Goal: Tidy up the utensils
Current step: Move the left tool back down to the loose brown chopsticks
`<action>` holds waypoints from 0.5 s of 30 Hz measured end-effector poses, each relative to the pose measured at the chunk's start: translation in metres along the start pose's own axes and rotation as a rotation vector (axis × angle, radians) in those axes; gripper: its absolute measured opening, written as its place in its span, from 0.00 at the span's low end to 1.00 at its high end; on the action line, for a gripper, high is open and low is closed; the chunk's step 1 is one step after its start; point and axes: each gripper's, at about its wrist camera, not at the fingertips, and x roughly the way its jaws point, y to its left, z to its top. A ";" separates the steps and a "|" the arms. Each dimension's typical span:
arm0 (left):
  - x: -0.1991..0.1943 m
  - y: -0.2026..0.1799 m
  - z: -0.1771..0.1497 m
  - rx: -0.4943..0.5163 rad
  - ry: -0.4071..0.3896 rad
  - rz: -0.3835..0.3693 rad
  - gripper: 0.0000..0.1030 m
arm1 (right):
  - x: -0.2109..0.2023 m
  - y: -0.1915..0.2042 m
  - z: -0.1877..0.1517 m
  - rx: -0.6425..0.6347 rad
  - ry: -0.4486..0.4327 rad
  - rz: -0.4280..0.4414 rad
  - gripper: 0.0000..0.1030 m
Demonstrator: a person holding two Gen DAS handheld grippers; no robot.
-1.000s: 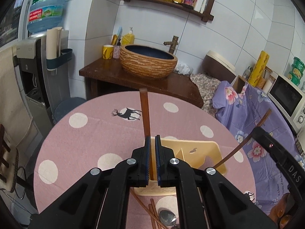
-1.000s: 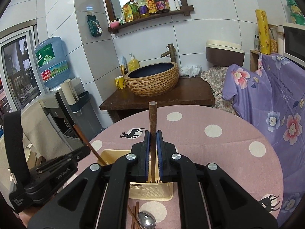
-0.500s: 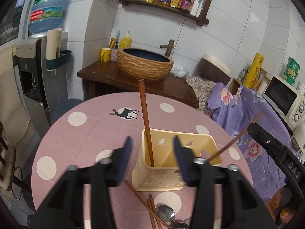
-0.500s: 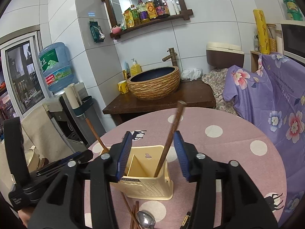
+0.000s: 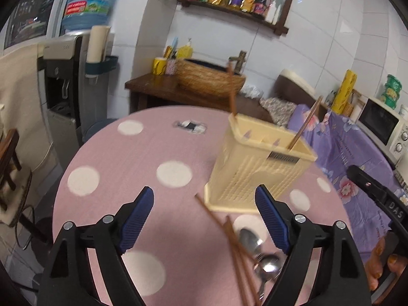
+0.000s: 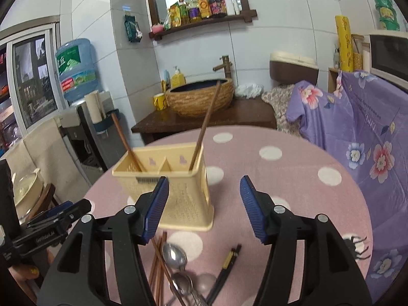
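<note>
Standing in the holder [image 6: 176,178] on the pink counter [image 6: 293,178], two brown chopsticks [image 6: 205,125] lean apart, one in the left compartment and one in the right. Both tools are empty: the left gripper [image 5: 204,219] has its blue fingers [image 5: 139,214] spread wide, and the right gripper [image 6: 204,207] shows its fingers [image 6: 251,207] spread just as wide, with nothing between either pair.

More utensils lie loose on the counter just in front of the holder: a few brown chopsticks [image 6: 158,262] crossing each other, a cluster of metal spoons [image 6: 176,255] overlapping them, and a dark pair of chopsticks [image 6: 227,267] a little to the right. How many spoons there are cannot be told; the pile is partly hidden by the grippers.

As I read it, the step in hand is the reach for the next pick from that pile. The next move calls for lowering one gripper over a single piece and closing on its shaft. A chopstick lying on top would come away cleanest; the spoons are tangled and could drag neighbours along.
</note>
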 end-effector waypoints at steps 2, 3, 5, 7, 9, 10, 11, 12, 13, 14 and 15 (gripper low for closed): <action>0.007 0.013 -0.014 -0.020 0.049 0.018 0.77 | 0.000 -0.005 -0.016 0.004 0.025 -0.003 0.57; 0.010 0.018 -0.020 -0.028 0.072 0.022 0.77 | 0.001 -0.006 -0.024 0.004 0.038 -0.010 0.57; 0.016 0.025 -0.030 -0.033 0.107 0.028 0.72 | 0.001 -0.008 -0.039 0.000 0.058 -0.026 0.57; 0.021 0.028 -0.039 -0.028 0.135 0.041 0.68 | 0.001 -0.009 -0.054 -0.012 0.072 -0.054 0.57; 0.029 0.029 -0.046 -0.030 0.170 0.037 0.63 | 0.001 -0.008 -0.068 -0.022 0.086 -0.085 0.57; 0.032 0.030 -0.049 -0.033 0.186 0.031 0.61 | 0.001 -0.008 -0.074 -0.023 0.093 -0.094 0.57; 0.036 0.031 -0.051 -0.036 0.204 0.027 0.57 | 0.001 -0.008 -0.079 -0.023 0.100 -0.101 0.57; 0.040 0.030 -0.052 -0.040 0.219 0.024 0.56 | 0.001 -0.009 -0.085 -0.024 0.109 -0.110 0.57; 0.044 0.029 -0.052 -0.045 0.232 0.019 0.54 | 0.001 -0.010 -0.090 -0.024 0.115 -0.118 0.57; 0.048 0.027 -0.051 -0.053 0.243 0.012 0.53 | 0.001 -0.010 -0.094 -0.023 0.119 -0.122 0.57; 0.052 0.025 -0.050 -0.061 0.249 0.006 0.52 | -0.001 -0.011 -0.100 -0.021 0.123 -0.123 0.57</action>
